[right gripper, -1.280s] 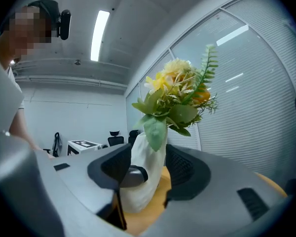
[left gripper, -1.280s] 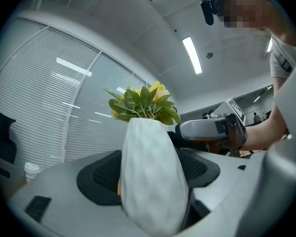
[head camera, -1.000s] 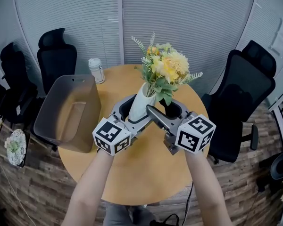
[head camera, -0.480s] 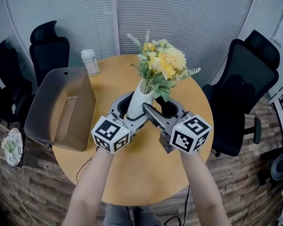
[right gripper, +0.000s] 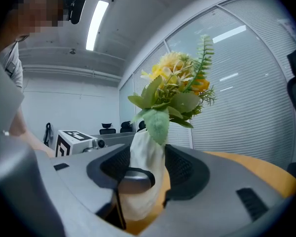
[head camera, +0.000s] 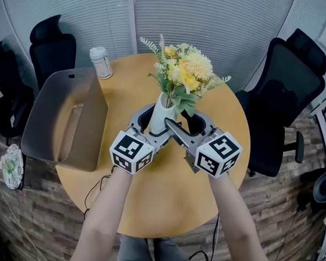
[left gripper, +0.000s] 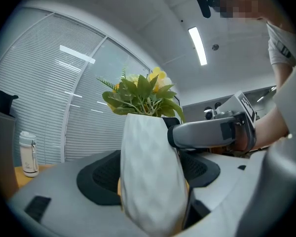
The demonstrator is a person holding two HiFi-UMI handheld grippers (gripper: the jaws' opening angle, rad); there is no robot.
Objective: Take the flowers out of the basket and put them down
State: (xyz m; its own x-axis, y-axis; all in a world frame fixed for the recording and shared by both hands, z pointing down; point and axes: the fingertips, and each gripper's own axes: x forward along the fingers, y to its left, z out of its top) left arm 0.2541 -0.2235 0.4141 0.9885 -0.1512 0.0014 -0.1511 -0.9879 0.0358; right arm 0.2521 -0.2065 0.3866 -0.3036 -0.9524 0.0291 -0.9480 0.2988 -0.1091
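A bunch of yellow flowers [head camera: 185, 75] with green leaves stands upright in a white vase [head camera: 162, 113] over the round wooden table [head camera: 168, 200]. My left gripper [head camera: 152, 119] is shut on the vase from the left, and my right gripper [head camera: 187, 125] is shut on it from the right. In the left gripper view the vase [left gripper: 150, 181] fills the gap between the dark pads, with the flowers [left gripper: 140, 95] above. The right gripper view shows the vase [right gripper: 145, 181] clamped likewise. The vase's foot is hidden behind the jaws.
The grey basket [head camera: 43, 140] sits at the table's left edge, with nothing showing inside it. A white bottle [head camera: 100, 62] stands at the table's far left. Black office chairs [head camera: 285, 97] ring the table. Bare tabletop lies in front of the grippers.
Both grippers have sunk toward the table with the vase of flowers between them. Their grip looks the same.
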